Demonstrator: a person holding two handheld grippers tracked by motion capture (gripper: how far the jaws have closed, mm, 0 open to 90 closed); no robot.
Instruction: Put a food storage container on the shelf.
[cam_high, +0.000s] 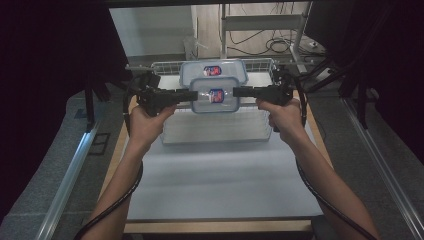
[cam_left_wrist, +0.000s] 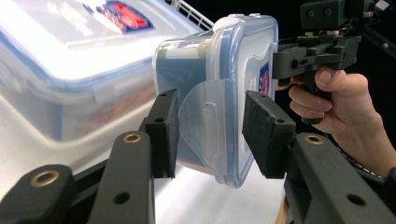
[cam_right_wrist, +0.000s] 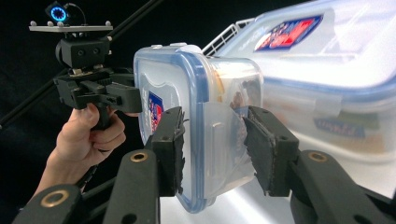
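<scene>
Left tongs (cam_left_wrist: 210, 135) and right tongs (cam_right_wrist: 212, 151) each grip the small container's (cam_high: 216, 95) end flaps; high view adds wire basket (cam_high: 260, 65).

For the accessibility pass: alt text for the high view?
Two hands hold a small clear lidded container from both ends, left claw and right claw, above a wire basket. A larger container sits behind it.
</scene>
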